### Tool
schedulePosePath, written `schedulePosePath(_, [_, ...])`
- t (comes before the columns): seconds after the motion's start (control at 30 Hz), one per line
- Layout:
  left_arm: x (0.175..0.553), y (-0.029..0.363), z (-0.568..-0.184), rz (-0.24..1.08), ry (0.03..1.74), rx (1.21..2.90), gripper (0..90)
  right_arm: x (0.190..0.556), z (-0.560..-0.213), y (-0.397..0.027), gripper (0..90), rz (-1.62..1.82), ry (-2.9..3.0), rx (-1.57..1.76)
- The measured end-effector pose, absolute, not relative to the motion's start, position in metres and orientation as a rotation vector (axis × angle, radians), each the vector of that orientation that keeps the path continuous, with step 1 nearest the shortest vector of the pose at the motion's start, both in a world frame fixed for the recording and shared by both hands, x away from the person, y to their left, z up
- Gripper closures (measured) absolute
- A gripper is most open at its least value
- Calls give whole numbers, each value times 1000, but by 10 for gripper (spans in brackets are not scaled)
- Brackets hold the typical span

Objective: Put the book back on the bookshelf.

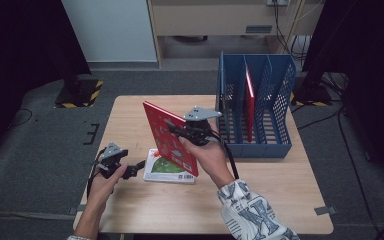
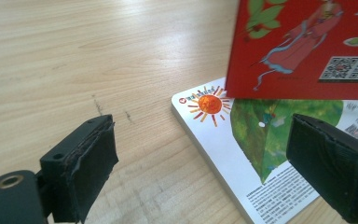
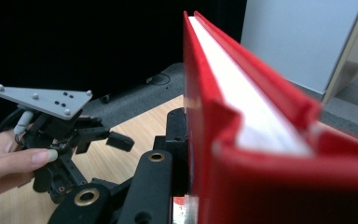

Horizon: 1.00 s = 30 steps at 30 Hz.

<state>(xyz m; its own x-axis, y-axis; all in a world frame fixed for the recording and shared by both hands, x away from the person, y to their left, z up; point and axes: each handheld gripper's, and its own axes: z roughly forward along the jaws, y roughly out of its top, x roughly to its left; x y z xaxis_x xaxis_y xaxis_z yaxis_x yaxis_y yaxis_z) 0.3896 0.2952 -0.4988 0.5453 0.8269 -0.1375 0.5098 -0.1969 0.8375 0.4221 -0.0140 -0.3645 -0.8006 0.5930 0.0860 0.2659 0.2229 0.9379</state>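
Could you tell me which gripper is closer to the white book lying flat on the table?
Left. The left gripper hovers open at the white book's edge; the right gripper holds the red book up above it.

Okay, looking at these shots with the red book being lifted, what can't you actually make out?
- Right tongs, right gripper view: the far jaw is hidden behind the red book.
- White book, high view: partly covered by the red book; print too small.
- Blue file rack, high view: the red item inside shows edge-on.

The right gripper [image 1: 176, 131] holds a red book [image 1: 169, 137] upright above a flat book [image 1: 166, 171] near the left gripper [image 1: 139, 166].
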Motion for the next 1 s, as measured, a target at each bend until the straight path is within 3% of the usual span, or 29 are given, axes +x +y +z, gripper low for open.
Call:
schedulePosePath(0.37, [393, 293, -505, 438, 1116, 1905, 77, 406, -348, -37, 792, 1583, 2184, 825])
schedulePosePath(1.0, [394, 289, -510, 447, 1111, 1986, 66, 392, -349, -82, 791, 1568, 2170, 849])
